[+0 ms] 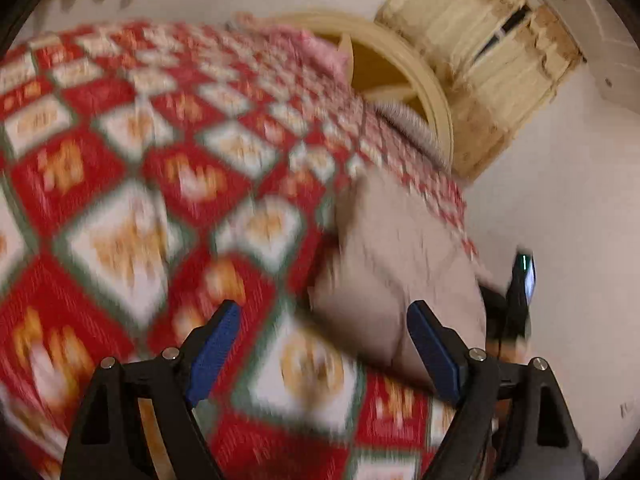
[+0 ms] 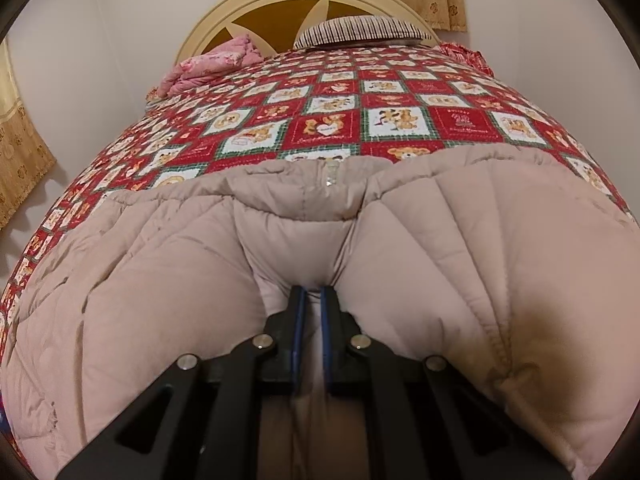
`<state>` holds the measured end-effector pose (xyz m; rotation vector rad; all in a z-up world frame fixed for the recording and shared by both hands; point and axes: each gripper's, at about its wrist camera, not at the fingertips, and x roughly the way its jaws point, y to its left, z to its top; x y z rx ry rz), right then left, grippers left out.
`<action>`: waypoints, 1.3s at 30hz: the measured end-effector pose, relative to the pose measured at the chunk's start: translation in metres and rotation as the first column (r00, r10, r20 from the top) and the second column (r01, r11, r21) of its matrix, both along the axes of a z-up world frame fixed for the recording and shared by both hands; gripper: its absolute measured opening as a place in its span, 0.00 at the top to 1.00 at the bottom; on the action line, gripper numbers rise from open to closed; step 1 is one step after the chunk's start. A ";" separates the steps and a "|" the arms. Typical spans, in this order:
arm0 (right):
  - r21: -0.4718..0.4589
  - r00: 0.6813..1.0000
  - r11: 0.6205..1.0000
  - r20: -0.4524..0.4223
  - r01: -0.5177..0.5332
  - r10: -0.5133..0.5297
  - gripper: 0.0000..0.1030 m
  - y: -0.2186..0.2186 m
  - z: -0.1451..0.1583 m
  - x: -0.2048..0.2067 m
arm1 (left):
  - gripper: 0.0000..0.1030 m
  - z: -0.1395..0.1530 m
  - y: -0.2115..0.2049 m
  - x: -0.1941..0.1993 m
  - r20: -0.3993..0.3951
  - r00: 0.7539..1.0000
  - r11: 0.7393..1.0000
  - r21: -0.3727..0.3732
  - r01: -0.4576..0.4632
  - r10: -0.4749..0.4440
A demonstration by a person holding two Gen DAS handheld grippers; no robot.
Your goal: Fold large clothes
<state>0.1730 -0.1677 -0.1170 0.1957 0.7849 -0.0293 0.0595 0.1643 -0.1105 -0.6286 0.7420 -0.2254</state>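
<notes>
One pinch of padded cloth sits between the closed pads of the right gripper (image 2: 311, 300), at the near edge of the bed (image 2: 400, 120), where the beige quilted coat (image 2: 160, 280) lies spread. The left gripper (image 1: 324, 344) hangs wide open and empty over the bedspread. Soft, bulky and probably light, the coat should fold best from seams or hem.

The left wrist camera is looking down across the patterned bedspread (image 1: 132, 184), tilted and blurred, toward the far headboard (image 1: 400, 60). The right wrist camera is sitting close over the beige padded coat (image 2: 160, 280), facing that headboard (image 2: 304, 4) squarely; both are sharing bedspread, coat and headboard.
</notes>
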 end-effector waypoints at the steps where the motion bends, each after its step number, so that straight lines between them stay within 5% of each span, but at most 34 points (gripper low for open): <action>1: -0.004 1.000 1.000 -0.001 0.001 -0.001 0.93 0.000 0.000 0.000 | 0.17 -0.005 -0.011 -0.001 -0.011 0.999 0.999 -0.007 0.048 -0.048; 5: -0.013 1.000 1.000 -0.002 0.003 -0.003 0.93 0.001 0.000 0.000 | 0.17 -0.015 -0.054 0.029 -0.016 0.985 0.985 -0.029 0.170 -0.170; 12: -0.016 1.000 1.000 -0.003 0.007 -0.007 0.93 0.001 0.000 0.000 | 0.17 -0.021 -0.055 0.099 -0.008 1.000 0.966 -0.258 0.010 -0.012; 17: -0.004 1.000 1.000 -0.004 0.009 -0.009 0.93 0.000 -0.001 0.002 | 0.17 -0.019 -0.060 0.120 0.003 0.999 0.968 -0.251 -0.031 0.033; 19: -0.009 1.000 1.000 -0.006 0.011 -0.011 0.93 0.001 -0.001 0.002 | 0.25 -0.017 -0.064 0.128 0.015 1.000 0.965 -0.264 -0.010 0.015; 21: -0.015 1.000 1.000 -0.011 0.014 -0.014 0.93 0.002 -0.002 0.003 | 0.49 -0.012 -0.066 0.132 0.031 0.999 0.960 -0.279 0.030 -0.023; 24: -0.056 0.999 0.998 -0.034 0.016 -0.018 0.93 0.007 -0.001 0.006 | 0.65 0.006 -0.064 0.123 0.102 0.990 0.965 -0.234 0.119 -0.098; 30: -0.176 0.989 0.984 -0.133 0.038 -0.062 0.86 0.050 0.005 0.003 | 0.70 0.065 -0.055 0.084 0.306 0.925 0.952 -0.132 0.276 -0.226; 35: 0.070 0.992 0.997 -0.126 0.024 -0.015 0.86 0.105 0.007 -0.025 | 0.69 0.122 -0.049 0.051 0.418 0.843 0.936 0.052 0.349 -0.338; 39: 0.308 0.998 0.951 -0.041 -0.038 0.053 0.89 0.142 -0.002 -0.040 | 0.69 0.134 -0.066 0.024 0.423 0.797 0.900 0.268 0.345 -0.431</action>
